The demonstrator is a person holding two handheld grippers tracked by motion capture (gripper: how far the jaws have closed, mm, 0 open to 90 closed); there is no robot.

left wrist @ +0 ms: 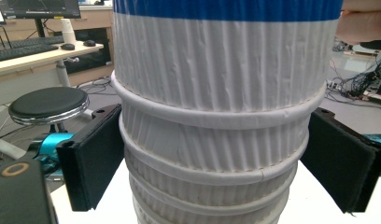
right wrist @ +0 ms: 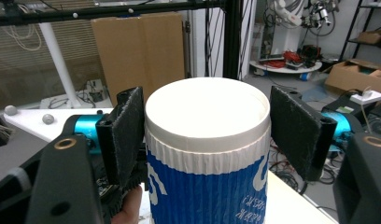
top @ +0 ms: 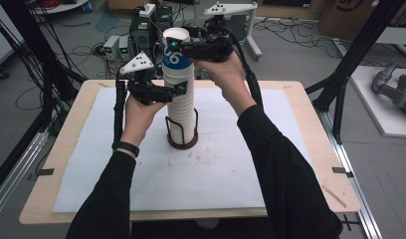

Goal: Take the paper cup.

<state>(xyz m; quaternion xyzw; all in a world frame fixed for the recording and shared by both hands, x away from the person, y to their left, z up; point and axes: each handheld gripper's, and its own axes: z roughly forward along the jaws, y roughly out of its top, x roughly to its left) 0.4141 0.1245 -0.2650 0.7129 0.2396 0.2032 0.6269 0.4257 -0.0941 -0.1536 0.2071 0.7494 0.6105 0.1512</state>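
Observation:
A tall stack of white ribbed paper cups (top: 184, 107) stands in a black wire holder (top: 182, 142) at the table's middle. The top cup (top: 172, 60) has a blue band with white print. My left gripper (top: 180, 92) comes in from the left at the stack's upper half. In the left gripper view its pads (left wrist: 93, 158) press both sides of the white cups (left wrist: 216, 140). My right gripper (top: 175, 49) reaches from the right at the very top. In the right gripper view its pads (right wrist: 128, 135) sit against the rim of the top cup (right wrist: 207, 154).
A white mat (top: 216, 174) covers the wooden table (top: 310, 149). Black frame posts (top: 350, 64) stand at the table's sides, with electronics and cables on the floor behind. A stool (left wrist: 48, 105) and a cardboard sheet (right wrist: 142, 56) stand farther off.

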